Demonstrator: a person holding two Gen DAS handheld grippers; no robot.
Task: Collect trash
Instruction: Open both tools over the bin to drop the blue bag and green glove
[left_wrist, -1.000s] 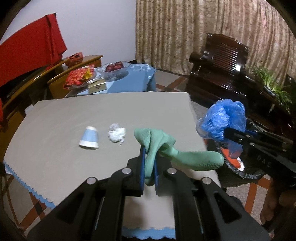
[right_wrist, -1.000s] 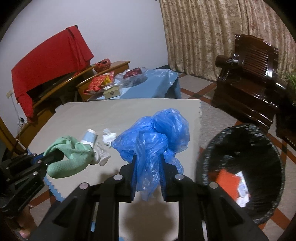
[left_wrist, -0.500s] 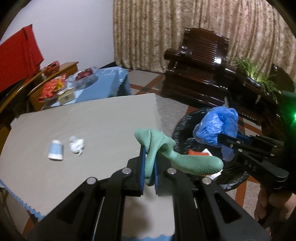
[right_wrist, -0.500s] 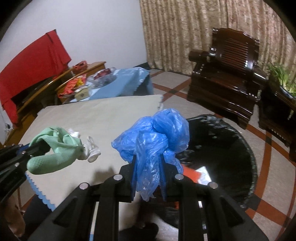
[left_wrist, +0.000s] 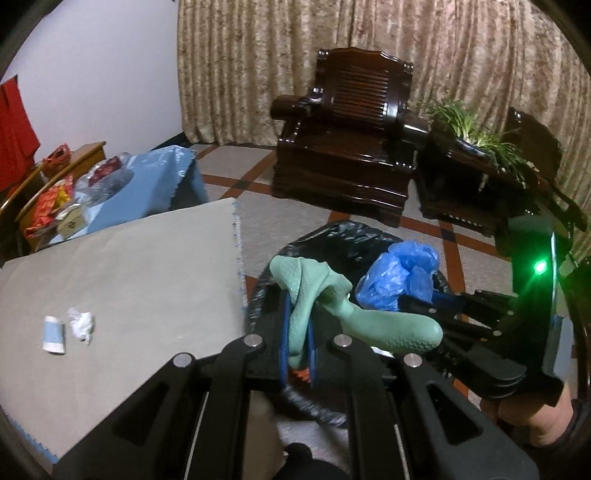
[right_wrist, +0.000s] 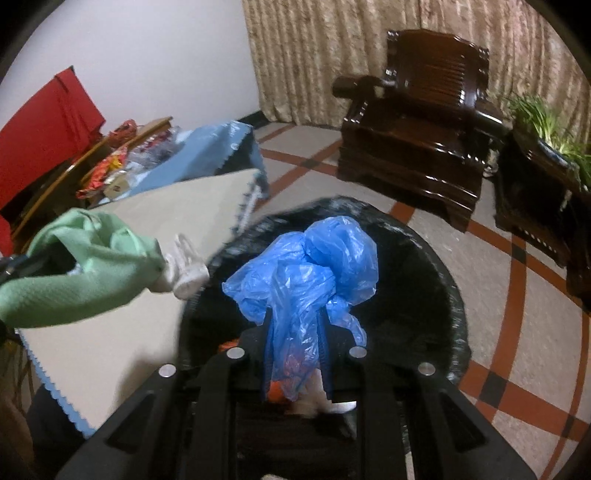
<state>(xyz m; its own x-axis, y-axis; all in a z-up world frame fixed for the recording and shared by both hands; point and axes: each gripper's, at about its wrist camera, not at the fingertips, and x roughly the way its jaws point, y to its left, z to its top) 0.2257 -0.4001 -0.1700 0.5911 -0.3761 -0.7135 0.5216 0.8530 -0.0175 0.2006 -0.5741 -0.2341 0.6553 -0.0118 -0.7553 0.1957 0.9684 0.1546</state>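
Note:
My left gripper is shut on a green rubber glove, held above the near rim of a bin lined with a black bag. A crumpled blue plastic bag is clamped in my right gripper, which hangs over the bin's open mouth. From the right wrist view the glove shows at the left, with a white part at its end. Orange and white rubbish lies inside the bin. A small blue-and-white paper cup and a white paper wad lie on the grey tablecloth.
A dark wooden armchair and a side table with a potted plant stand behind the bin. A blue-covered low table holding snacks sits at the back left. A hand grips the right tool. The floor is tiled with red lines.
Both grippers have swung right, away from the table and over the black bin, still holding the glove and the blue bag. The cup and paper wad have slid to the left of view.

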